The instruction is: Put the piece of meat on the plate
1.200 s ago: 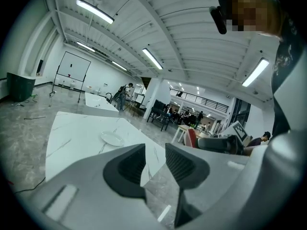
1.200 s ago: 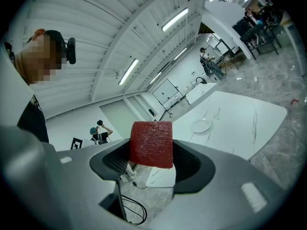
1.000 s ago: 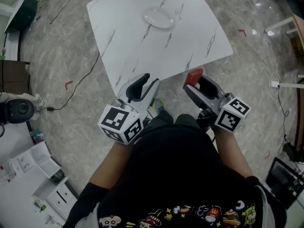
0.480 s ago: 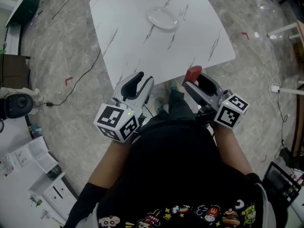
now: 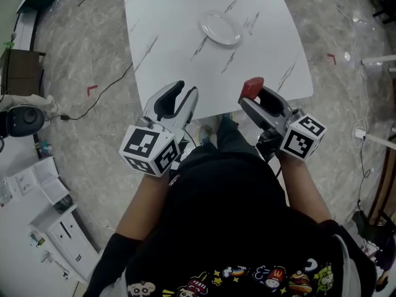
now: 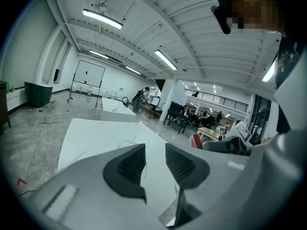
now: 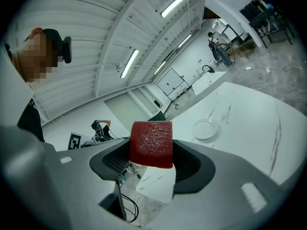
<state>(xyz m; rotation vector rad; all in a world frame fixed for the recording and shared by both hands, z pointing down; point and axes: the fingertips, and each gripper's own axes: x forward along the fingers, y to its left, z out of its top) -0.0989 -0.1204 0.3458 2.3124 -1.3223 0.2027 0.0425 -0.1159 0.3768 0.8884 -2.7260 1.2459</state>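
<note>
Where the piece of meat (image 7: 151,143) is held: between the jaws of the right gripper (image 5: 253,98), pinched on two sides by the pads. It is a red, square-cut slab that stands out past the jaw tips.
Why it is held so: the underside is left free by a side pinch, so it is judged that the slab can be lowered flat and let go simply by spreading the jaws.
Left gripper (image 5: 184,93): its jaws are parted by a narrow gap and nothing is between them. It is held beside the other gripper at the table's near edge, and no part in the placing seems to be asked of it.
Plate (image 5: 221,28): it is set toward the far side of the table (image 5: 173,54), bare, and well apart from both grippers. Nothing lies on the tabletop between it and the meat, so a plain reach forward is judged sufficient.
Stage: the meat is gripped but not yet on the plate — the carry across the table and the release are left to be done.
Risk: much of the slab is unsupported past the pads, so a tilt or a slip on release is thought possible.
Count: one piece of meat, one plate, one table and two grippers — each fitted with a marker cube (image 5: 151,150).
</note>
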